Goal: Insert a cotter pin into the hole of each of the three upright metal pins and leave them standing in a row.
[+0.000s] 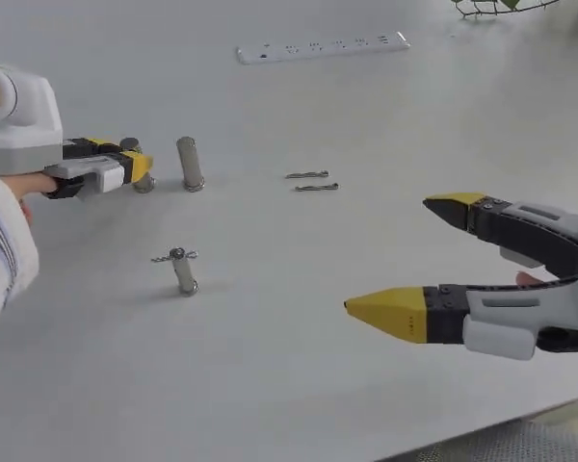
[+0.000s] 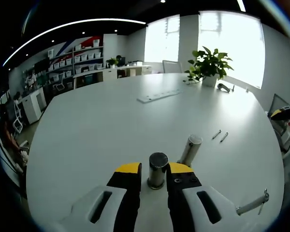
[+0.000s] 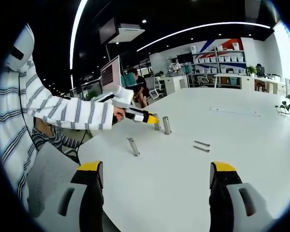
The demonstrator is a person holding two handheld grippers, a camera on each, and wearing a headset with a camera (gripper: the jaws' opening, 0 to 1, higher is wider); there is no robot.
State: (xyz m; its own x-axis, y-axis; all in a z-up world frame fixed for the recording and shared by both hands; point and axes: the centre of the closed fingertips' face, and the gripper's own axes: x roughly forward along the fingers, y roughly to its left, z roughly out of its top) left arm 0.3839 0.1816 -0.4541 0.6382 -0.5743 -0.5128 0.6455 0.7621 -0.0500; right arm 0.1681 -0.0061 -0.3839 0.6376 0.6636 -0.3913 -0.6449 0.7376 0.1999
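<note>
metal pin [image 2: 157, 170] gripped between left gripper [image 2: 154, 170]'s jaws.

1. Head view: bright, even light from overhead. The white table [image 1: 270, 366] is nearly washed out and palest toward 12 o'clock.
2. Shadows there are weak. Each pin [image 1: 189, 162] drops only a faint, soft smudge at its base.
3. Left gripper view: the windows [image 2: 222, 43] at 1 o'clock are blown out to white and throw glare over the tabletop toward 2 o'clock.
4. The pin at 6 o'clock in that view is sharp, with a pale sheen on its cap.
5. Right gripper view: the ceiling is dark, cut by a strip light [image 3: 79, 29] at 11 o'clock.
6. In both gripper views straight lines bow toward the rim, and the sleeve [image 3: 72, 113] at 9 o'clock looks stretched.
</note>
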